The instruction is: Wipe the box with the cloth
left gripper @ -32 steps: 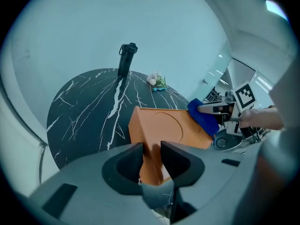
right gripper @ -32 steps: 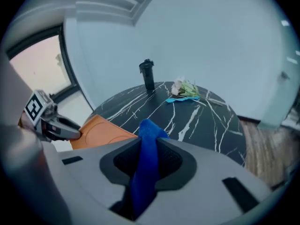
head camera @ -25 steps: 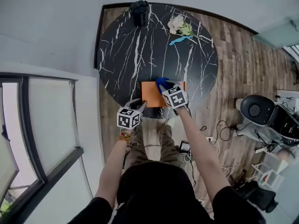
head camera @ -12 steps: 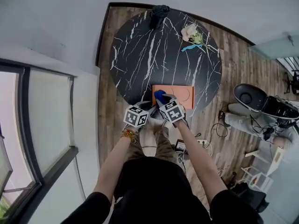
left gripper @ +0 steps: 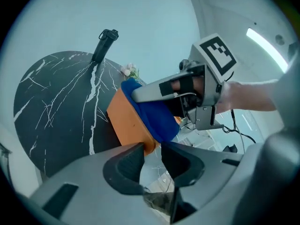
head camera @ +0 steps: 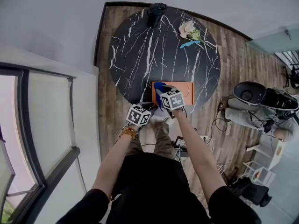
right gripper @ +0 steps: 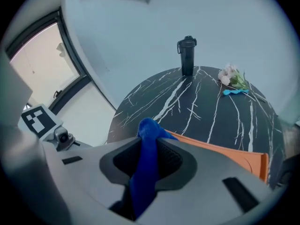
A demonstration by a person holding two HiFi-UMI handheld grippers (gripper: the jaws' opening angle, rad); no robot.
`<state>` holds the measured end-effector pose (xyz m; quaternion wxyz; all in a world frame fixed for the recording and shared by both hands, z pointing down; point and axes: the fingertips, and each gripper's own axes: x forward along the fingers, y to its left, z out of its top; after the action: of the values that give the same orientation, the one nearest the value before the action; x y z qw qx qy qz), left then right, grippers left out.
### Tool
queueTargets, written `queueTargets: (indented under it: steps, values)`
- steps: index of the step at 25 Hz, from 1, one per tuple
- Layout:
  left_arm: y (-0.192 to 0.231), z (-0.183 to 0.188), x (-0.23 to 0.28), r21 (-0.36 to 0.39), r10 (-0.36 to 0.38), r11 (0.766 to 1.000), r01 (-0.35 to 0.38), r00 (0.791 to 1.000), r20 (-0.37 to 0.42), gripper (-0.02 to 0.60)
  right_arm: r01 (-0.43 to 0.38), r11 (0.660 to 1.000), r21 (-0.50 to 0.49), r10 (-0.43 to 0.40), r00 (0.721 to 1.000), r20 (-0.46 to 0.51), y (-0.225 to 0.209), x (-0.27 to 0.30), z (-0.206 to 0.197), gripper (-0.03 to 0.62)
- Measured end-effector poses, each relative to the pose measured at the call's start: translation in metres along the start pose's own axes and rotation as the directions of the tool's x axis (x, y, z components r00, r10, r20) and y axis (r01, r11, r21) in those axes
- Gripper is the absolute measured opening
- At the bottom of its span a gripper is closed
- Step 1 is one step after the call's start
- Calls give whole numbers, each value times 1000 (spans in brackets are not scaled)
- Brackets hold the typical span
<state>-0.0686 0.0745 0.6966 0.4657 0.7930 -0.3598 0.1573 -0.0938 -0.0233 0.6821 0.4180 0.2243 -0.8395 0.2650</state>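
An orange box (head camera: 180, 88) lies flat near the front edge of the round black marble table (head camera: 140, 55). My right gripper (head camera: 162, 93) is shut on a blue cloth (head camera: 158, 87) and presses it onto the box's left end. In the right gripper view the cloth (right gripper: 146, 168) hangs between the pads, with the box (right gripper: 234, 156) just beyond. My left gripper (head camera: 150, 107) is open, nothing between its jaws. Its tips (left gripper: 152, 153) sit right at the box's near left corner (left gripper: 129, 121), under the draped cloth (left gripper: 157, 118).
A black flask (head camera: 156, 10) stands at the table's far edge. A white flower with a light blue strip (head camera: 189, 30) lies at the far right. Cables and a dark round seat (head camera: 254, 96) are on the wooden floor to the right. A window is to the left.
The right gripper has slid the cloth from the box's middle to its left end. The left gripper has come up closer to the box's near left corner.
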Motion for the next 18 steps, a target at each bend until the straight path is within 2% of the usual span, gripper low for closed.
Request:
queueTargets:
  steps: [2,5,7,10,11,12,14,15,16,17,18]
  values:
    - [1,1,-1,4,-1,1000,1,1000,5,115,-8,1000,-7,8,1000,0,5,-2,-2,75]
    - [2,1,-1,0,1,1000,-1,1000,12,115,-59,991,-120,54,998,-41,29,-16,-29,75]
    - [2,-1,-3,0,1,1000,-1,1000,16,115,-96,975,-199,86,994,-61,46,-26,-43,75]
    - [-1,-2,-6,-10,-6,1000,6,999,38,115,-136,935,-328,109,989,-101,62,-32,-33,74]
    - [-3,-1,-6,-15,-7,1000,7,999,46,115,-160,897,-413,101,982,-161,66,-29,-30,74]
    - [-4,0,-6,-19,-6,1000,7,999,50,115,-191,831,-522,72,968,-239,70,-22,-30,74]
    - [-4,-2,-8,-24,3,1000,-1,999,47,115,-274,633,-724,-36,924,-381,74,-3,-34,74]
    - [-4,-4,-8,-23,9,1000,-8,999,42,115,-319,541,-778,-90,898,-431,73,7,-33,74]
    - [-3,-5,-7,-20,16,1000,-15,999,37,115,-356,476,-804,-136,874,-467,71,16,-30,74]
    - [-2,-7,-6,-17,25,1000,-25,999,32,115,-384,436,-814,-178,850,-496,67,24,-23,74]
    - [0,-8,-5,-17,36,999,-35,999,31,115,-412,410,-814,-216,823,-525,62,31,-16,74]
